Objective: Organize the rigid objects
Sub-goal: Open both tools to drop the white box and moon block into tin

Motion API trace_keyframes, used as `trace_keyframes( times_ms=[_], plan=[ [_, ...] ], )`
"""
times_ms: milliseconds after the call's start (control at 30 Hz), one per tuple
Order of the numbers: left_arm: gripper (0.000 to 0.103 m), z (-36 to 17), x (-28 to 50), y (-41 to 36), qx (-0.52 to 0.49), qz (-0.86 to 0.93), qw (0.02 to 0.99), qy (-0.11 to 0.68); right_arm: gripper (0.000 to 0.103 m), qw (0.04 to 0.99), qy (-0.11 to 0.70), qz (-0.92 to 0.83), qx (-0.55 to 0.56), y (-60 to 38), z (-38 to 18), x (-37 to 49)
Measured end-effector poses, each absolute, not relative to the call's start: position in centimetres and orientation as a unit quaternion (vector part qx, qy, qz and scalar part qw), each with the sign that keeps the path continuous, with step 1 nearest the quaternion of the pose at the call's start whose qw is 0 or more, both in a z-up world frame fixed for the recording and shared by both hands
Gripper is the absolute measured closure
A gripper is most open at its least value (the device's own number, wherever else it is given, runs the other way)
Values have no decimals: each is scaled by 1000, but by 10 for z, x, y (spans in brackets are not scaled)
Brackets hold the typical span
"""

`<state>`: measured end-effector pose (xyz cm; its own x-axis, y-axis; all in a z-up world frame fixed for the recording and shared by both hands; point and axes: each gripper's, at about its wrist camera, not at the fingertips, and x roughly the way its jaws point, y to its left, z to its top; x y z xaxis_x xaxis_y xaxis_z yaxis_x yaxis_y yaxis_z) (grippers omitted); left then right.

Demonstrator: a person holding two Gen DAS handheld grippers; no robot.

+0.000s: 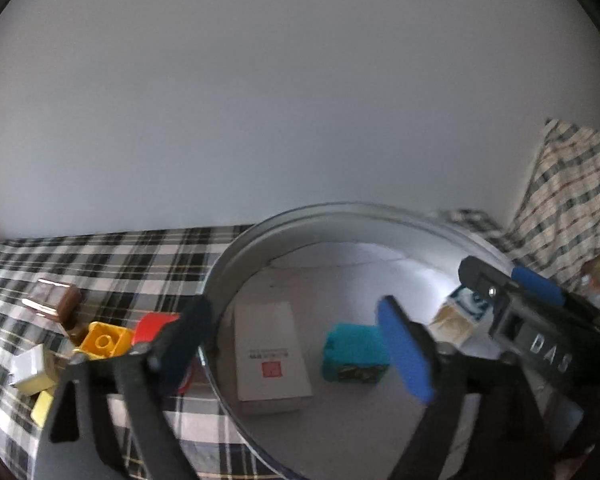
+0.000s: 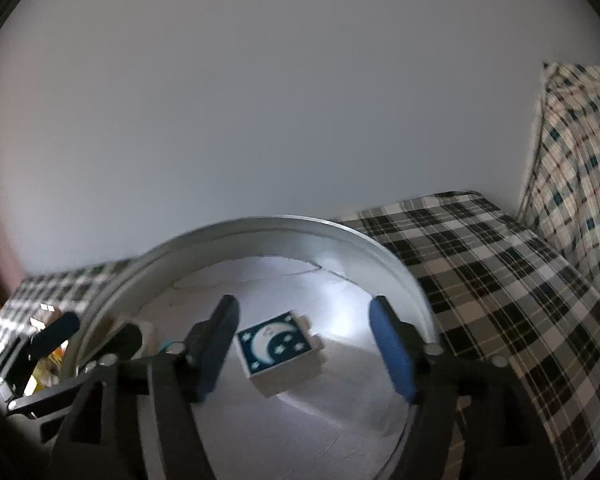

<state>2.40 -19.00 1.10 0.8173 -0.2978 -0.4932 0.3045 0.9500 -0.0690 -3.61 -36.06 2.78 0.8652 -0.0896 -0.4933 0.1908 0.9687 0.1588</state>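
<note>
Both claws open over round tin (image 1: 236, 256); moon block (image 2: 278, 346) inside.

Both cameras look forward and slightly down along their own blue-padded fingers, close above the round metal tray (image 1: 236, 264) on a plaid cloth (image 1: 100, 256). The left view sits over the tray's left rim, the right over its middle. The 2 views share the tray (image 2: 400, 276), the cloth (image 2: 500, 300) and the pale wall (image 1: 300, 100).
</note>
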Motion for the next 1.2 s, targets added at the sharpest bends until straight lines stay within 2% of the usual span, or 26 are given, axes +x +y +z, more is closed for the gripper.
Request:
trace_keyframes(
  times_ms=[67, 133, 467, 633, 733, 933, 1200],
  plan=[
    [1, 13, 18, -189, 8, -153, 957, 245, 16, 964, 223, -80, 119, -366, 33, -44],
    [1, 15, 12, -191, 15, -157, 960, 232, 14, 968, 193, -98, 123, -368, 39, -54],
    [0, 19, 6, -193, 25, -150, 965, 215, 14, 969, 174, -148, 95, -367, 40, -56],
    [0, 25, -4, -183, 32, -109, 979, 170, 13, 977, 93, -184, 48, -357, 46, -77],
    [0, 28, -7, -180, 46, -85, 984, 152, 12, 976, 91, -193, 45, -355, 50, -79],
    [1, 27, -9, -166, 27, -89, 983, 157, 12, 972, 96, -202, 75, -363, 52, -83],
    [1, 26, -17, -149, 25, -84, 983, 164, 12, 973, 91, -202, 61, -342, 48, -95]
  ],
)
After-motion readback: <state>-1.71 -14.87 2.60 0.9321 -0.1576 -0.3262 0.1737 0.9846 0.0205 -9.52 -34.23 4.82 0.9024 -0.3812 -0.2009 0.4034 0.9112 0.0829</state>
